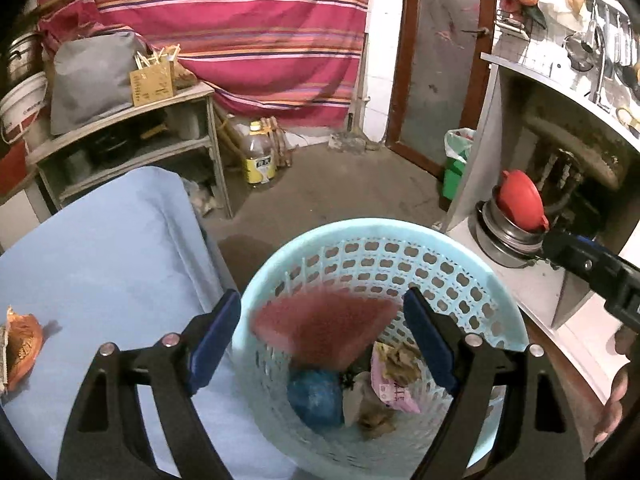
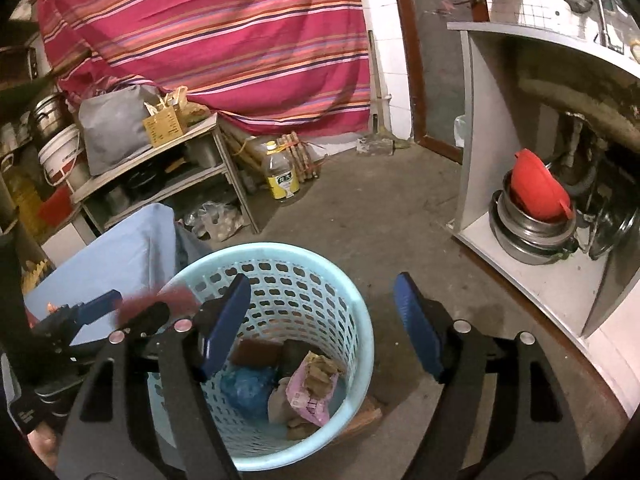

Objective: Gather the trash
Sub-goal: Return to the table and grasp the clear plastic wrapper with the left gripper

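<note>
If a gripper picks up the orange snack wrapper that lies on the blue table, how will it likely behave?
The orange wrapper looks crumpled and torn open, so it is probably floppy and very light. Its surface seems glossy, so it may slip between the fingers. It lies flat on the blue table, so it will hardly roll; a push may only slide it.

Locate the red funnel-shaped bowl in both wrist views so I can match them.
Left wrist: red bowl at right, tilted on stacked steel pots under the counter.
Right wrist: red bowl at right, on the same steel pots.
Shared landmark: light blue basket, bottom centre in both.
</note>
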Motion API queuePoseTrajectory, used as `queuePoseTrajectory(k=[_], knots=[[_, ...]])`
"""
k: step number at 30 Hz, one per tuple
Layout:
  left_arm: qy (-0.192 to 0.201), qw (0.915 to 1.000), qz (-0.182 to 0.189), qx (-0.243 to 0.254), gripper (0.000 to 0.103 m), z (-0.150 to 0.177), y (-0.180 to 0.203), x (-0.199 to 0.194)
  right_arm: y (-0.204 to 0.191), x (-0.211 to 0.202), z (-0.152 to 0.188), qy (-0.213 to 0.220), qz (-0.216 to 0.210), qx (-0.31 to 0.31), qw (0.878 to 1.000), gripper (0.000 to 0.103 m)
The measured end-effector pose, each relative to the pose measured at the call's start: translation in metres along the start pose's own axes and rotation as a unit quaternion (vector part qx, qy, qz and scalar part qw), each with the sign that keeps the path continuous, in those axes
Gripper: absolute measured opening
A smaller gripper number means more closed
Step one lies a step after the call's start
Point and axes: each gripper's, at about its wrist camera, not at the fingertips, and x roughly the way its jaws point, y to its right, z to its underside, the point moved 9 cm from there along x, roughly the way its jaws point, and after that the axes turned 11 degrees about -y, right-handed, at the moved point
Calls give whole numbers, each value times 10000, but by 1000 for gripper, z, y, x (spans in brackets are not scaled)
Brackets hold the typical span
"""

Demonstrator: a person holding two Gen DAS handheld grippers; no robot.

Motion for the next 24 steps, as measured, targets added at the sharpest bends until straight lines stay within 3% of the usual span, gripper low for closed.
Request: queuePoseTrajectory(k=[7, 9, 16, 21, 24], knots=[[49, 10000, -35, -26, 87, 12, -15, -15, -8, 2, -2, -9, 80, -134, 9999, 74], [98, 9998, -107, -103, 87, 16, -28, -24, -15, 2, -2, 23, 54, -155, 9999, 79], [367, 9967, -607, -407, 88, 38, -101, -74, -64, 1, 0, 118, -150, -350, 9992, 89], [610, 9906, -1048, -628, 91, 61, -164, -125, -111, 5, 16, 95, -381, -596, 9975, 98], [720, 9844, -1463, -657, 93, 83, -201, -153, -135, 11, 28, -21, -409, -816, 9958, 98]])
